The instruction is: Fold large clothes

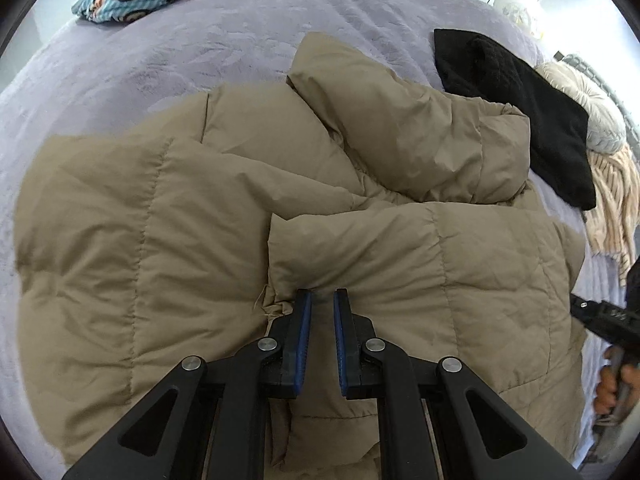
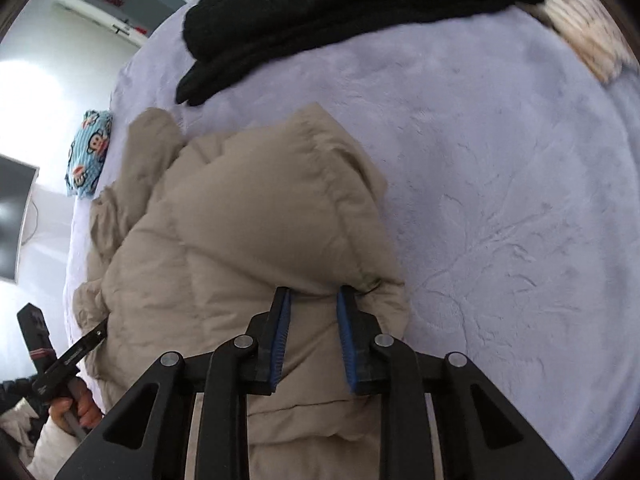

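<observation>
Left hand-held gripper (image 1: 323,294) closed with nothing visibly pinched, tips over the jacket (image 1: 200,208), right hand-held gripper (image 2: 313,294) slightly parted astride a jacket fold, black garment (image 2: 320,12) at 12 o'clock on the bed (image 2: 500,180)

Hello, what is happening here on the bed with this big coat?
A person with a gripper in each hand is folding a beige puffer jacket on a lilac bedspread. The left gripper is shut over the jacket's folded-over part. The right gripper has its fingers slightly apart over a puffy edge of the jacket. A black garment lies beyond, untouched.
</observation>
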